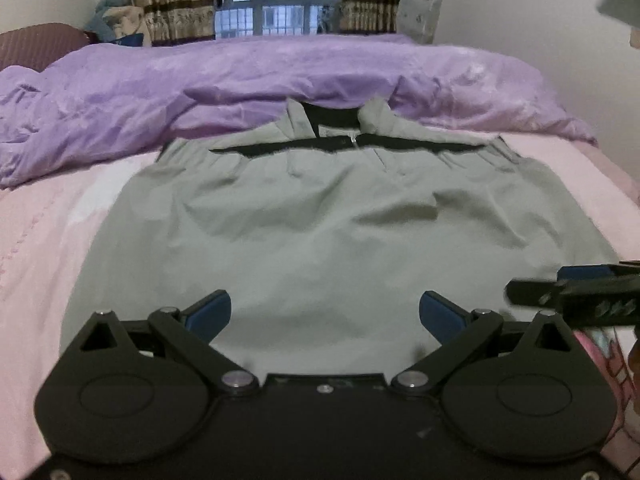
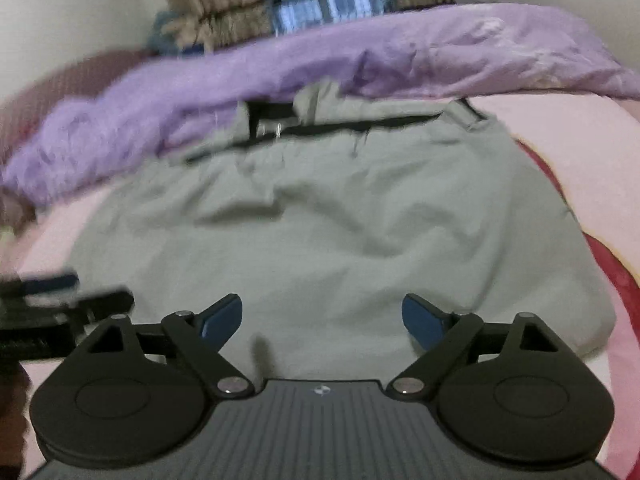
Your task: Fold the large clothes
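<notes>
A grey jacket (image 1: 340, 216) lies flat on the pink bed (image 1: 36, 240), both tools, left (image 1: 325, 314) and right (image 2: 322, 318), wide open and empty above its near hem.

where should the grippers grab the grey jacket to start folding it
Grip the near hem of the grey jacket, one corner per gripper, coming from the near side. It lies flat, collar away against the purple duvet, and the left gripper and right gripper are both open over that hem.

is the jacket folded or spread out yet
Spread: the jacket lies flat on the bed, collar far; both grippers open.
</notes>
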Available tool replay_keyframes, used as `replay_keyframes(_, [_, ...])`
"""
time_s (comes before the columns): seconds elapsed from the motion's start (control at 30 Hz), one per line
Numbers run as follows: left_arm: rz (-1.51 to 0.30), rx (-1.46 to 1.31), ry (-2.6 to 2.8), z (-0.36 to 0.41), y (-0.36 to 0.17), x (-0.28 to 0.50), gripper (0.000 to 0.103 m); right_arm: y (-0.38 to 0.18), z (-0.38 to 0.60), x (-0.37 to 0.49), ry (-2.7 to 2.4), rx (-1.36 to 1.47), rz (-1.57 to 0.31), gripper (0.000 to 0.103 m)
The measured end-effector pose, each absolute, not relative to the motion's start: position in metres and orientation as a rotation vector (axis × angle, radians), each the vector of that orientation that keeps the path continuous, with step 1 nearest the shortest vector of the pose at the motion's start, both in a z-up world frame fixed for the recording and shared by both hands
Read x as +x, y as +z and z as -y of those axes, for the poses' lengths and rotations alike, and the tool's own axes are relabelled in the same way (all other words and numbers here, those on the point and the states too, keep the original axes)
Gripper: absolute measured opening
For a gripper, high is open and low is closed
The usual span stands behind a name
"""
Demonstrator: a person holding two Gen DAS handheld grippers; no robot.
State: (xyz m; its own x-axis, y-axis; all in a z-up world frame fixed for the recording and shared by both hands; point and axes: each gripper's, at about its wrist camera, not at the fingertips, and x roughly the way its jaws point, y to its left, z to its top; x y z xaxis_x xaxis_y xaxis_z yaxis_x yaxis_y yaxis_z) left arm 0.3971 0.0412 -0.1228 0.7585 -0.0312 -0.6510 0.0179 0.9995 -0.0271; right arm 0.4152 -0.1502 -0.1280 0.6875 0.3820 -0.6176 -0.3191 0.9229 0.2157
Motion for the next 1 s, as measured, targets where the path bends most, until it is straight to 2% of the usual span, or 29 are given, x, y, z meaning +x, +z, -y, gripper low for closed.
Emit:
replay_keyframes(0.1, [-0.812, 0.003, -0.019, -0.039, -0.155, 0.411, 0.103, -0.146, 0.136, 0.421, 0.364, -0.002, -0.755, 0.103])
replay_keyframes(0.17, [-0.775, -0.033, -0.021, -0.045, -0.169, 0.413, 0.103, -0.151, 0.130, 0.419, 0.366, -0.046, -0.732, 0.103])
replay_keyframes(0.37, [-0.794, -0.006, -0.011, -0.051, -0.154, 0.410, 0.103, -0.139, 0.140, 0.419, 0.367, 0.004, -0.747, 0.103])
replay_keyframes(0.57, [-0.679, 0.011, 0.133, -0.092, -0.127, 0.397, 0.103, -0.110, 0.187, 0.408, 0.251, 0.035, -0.639, 0.103])
replay_keyframes(0.77, [-0.804, 0.030, 0.238, -0.133, -0.155, 0.419, 0.103, -0.138, 0.204, 0.437, 0.126, 0.033, -0.813, 0.103])
replay_keyframes(0.9, [-0.806, -0.123, 0.190, -0.160, -0.167, 0.419, 0.103, -0.143, 0.192, 0.436, 0.095, -0.051, -0.804, 0.103])
replay_keyframes(1.0, [-0.834, -0.060, 0.203, -0.158, -0.159, 0.421, 0.103, -0.135, 0.195, 0.433, 0.095, -0.029, -0.801, 0.103])
